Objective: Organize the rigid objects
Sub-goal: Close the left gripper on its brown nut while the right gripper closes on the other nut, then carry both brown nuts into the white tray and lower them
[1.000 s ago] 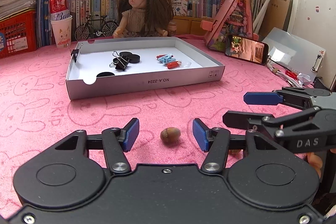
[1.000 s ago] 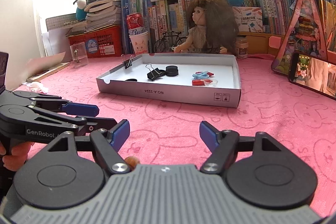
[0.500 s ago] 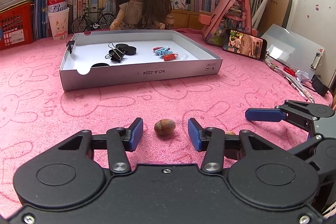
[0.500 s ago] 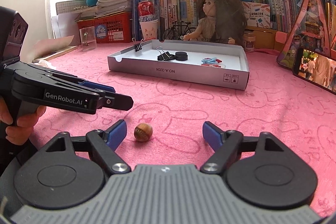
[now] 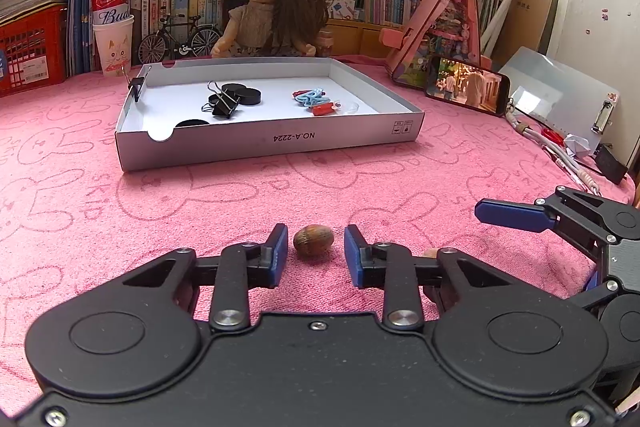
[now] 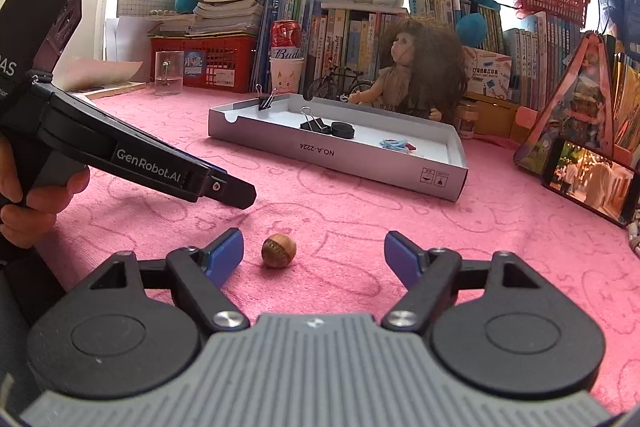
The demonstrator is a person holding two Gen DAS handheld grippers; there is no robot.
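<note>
A small brown nut lies on the pink cloth between the tips of my left gripper. The jaws are open with a narrow gap on each side of the nut. The nut also shows in the right wrist view, near the left finger of my right gripper, which is wide open and empty. A grey cardboard tray stands farther back. It holds binder clips, black discs and small blue and red items.
A doll, a toy bicycle, a cup with a can and shelves of books stand behind the tray. A phone and cables lie at the right. The left gripper body crosses the right wrist view.
My left gripper's jaws have narrowed around the nut. My right gripper has drawn back and swung so the nut and the left gripper come into its view.
</note>
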